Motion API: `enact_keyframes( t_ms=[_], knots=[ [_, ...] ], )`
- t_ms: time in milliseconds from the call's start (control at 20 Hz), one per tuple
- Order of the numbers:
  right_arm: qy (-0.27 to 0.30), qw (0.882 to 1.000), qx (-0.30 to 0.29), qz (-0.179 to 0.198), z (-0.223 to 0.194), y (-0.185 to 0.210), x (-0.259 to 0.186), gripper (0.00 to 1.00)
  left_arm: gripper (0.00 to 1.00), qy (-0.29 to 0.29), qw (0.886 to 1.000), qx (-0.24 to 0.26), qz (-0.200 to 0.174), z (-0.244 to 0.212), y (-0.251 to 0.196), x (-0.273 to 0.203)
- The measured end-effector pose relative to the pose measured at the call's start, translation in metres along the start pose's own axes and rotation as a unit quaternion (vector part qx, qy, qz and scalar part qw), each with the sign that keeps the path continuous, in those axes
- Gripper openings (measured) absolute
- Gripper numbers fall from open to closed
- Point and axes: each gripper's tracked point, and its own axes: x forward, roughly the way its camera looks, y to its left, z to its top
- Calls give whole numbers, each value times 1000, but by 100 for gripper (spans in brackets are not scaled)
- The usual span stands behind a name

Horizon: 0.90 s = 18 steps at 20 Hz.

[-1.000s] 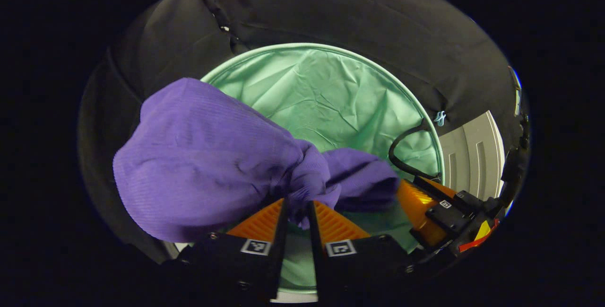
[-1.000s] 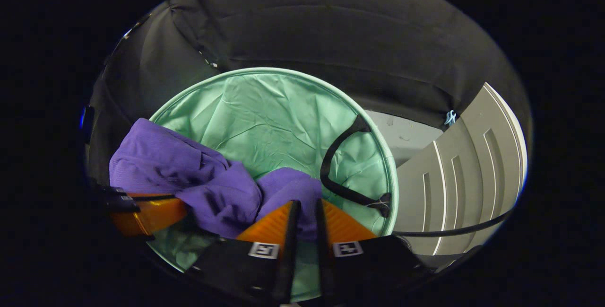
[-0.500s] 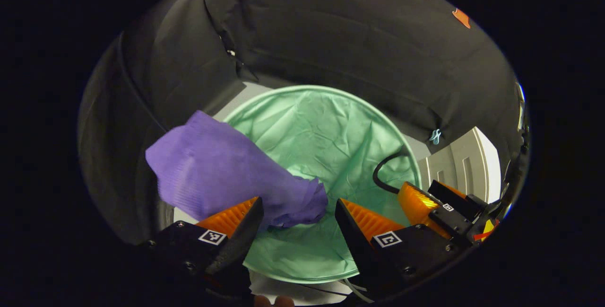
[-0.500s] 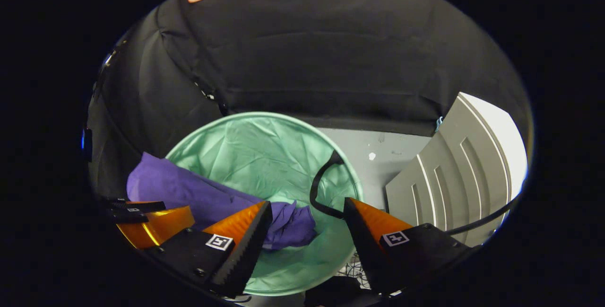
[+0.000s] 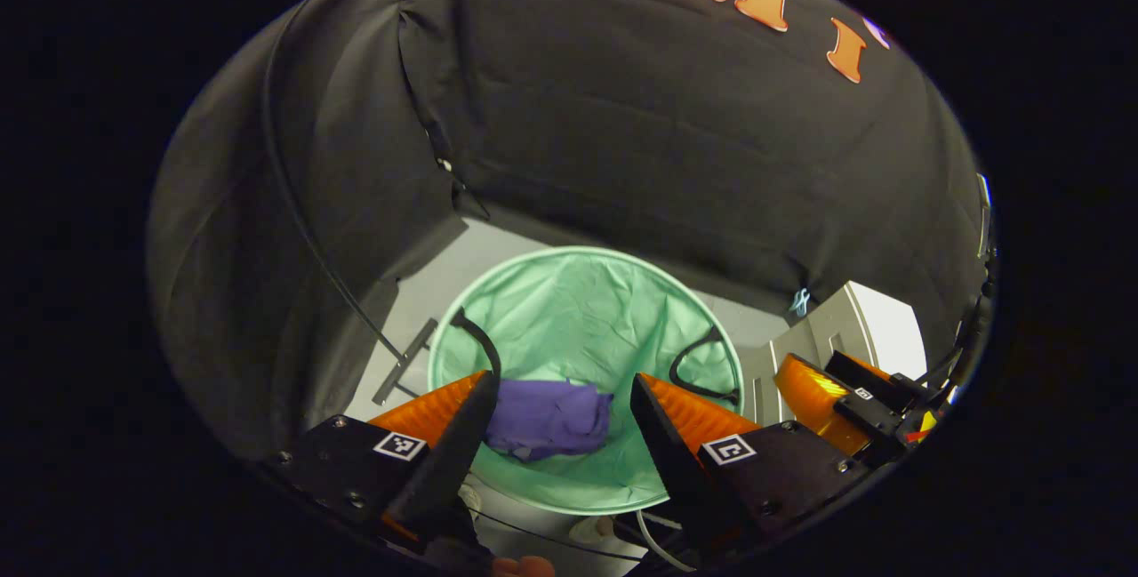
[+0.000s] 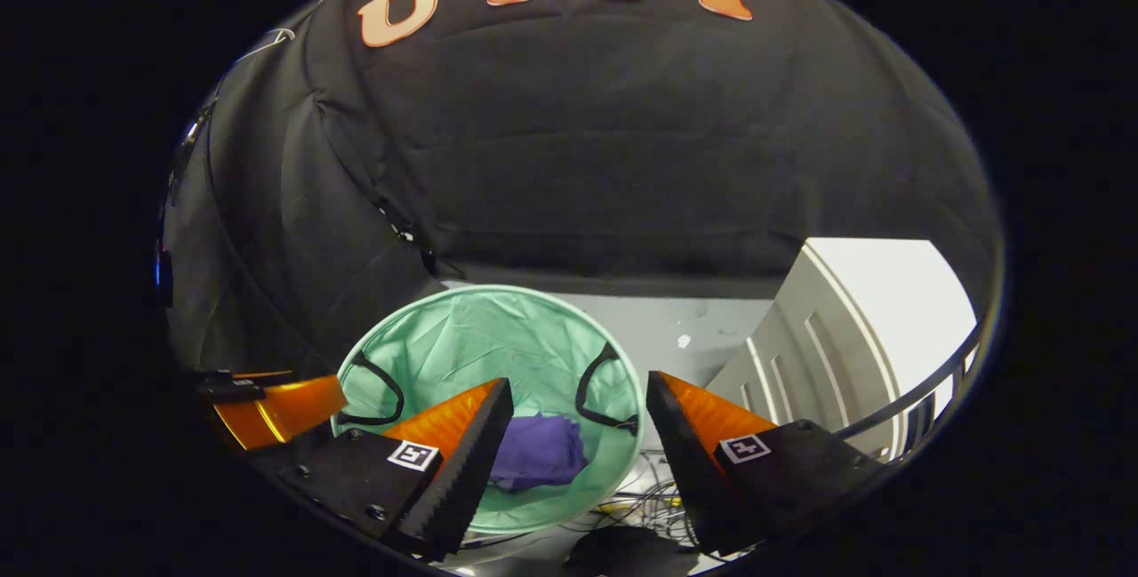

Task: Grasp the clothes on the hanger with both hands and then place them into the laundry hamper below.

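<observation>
Left gripper view, nearest: the left gripper [image 5: 558, 404] with its two fingers spread wide apart and nothing between them; a fingertip of the person's hand [image 5: 520, 567] shows at the bottom edge. Beyond the gap lies the purple garment [image 5: 549, 419], crumpled in a heap on the bottom of the green hamper [image 5: 587, 315], clear of both fingers. The hamper is round and open-topped, with two black loop handles [image 5: 476, 341] on opposite sides of its rim. To the right, beside the hamper, the right gripper [image 5: 845, 399] appears at an angle; from here its opening cannot be judged. A grey panel [image 5: 853, 328] stands past it. The hamper stands on a pale floor [image 5: 427, 292], where a thin grey strip [image 5: 404, 362] lies just left of the rim. The black cloth wall [image 5: 622, 141] closes the scene behind.

Right gripper view, nearest: the right gripper [image 6: 578, 408], fingers likewise held well apart and empty. Below them, loose cables [image 6: 645, 497] lie on the floor near the hamper's near rim. The garment [image 6: 538, 452] rests inside the hamper [image 6: 480, 337], toward its near side. At the left edge one finger of the left gripper [image 6: 276, 404] reaches in beside the hamper. The grey panel [image 6: 800, 355] stands to the right, the cloth wall [image 6: 578, 159] behind all.
</observation>
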Motion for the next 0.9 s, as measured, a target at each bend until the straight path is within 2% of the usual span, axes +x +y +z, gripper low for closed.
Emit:
enact_keyframes(
  t_ms=[200,350,650,750,900],
  knots=[
    [-73,997,-21,-17,63,-16,-49,99,98,-80,997,-8,-10,51,-1,-50],
    [-131,991,10,0,113,-7,-91,99,98,-155,988,7,-17,100,-1,-108],
    [-233,972,-1,-6,197,-21,-187,98,97,-298,953,42,-34,188,3,-245],
    [-264,964,-13,-15,221,-30,-216,98,96,-331,942,42,-35,210,10,-277],
    [-295,955,-15,-10,245,-36,-252,98,94,-379,924,42,-37,233,21,-321]
  ],
)
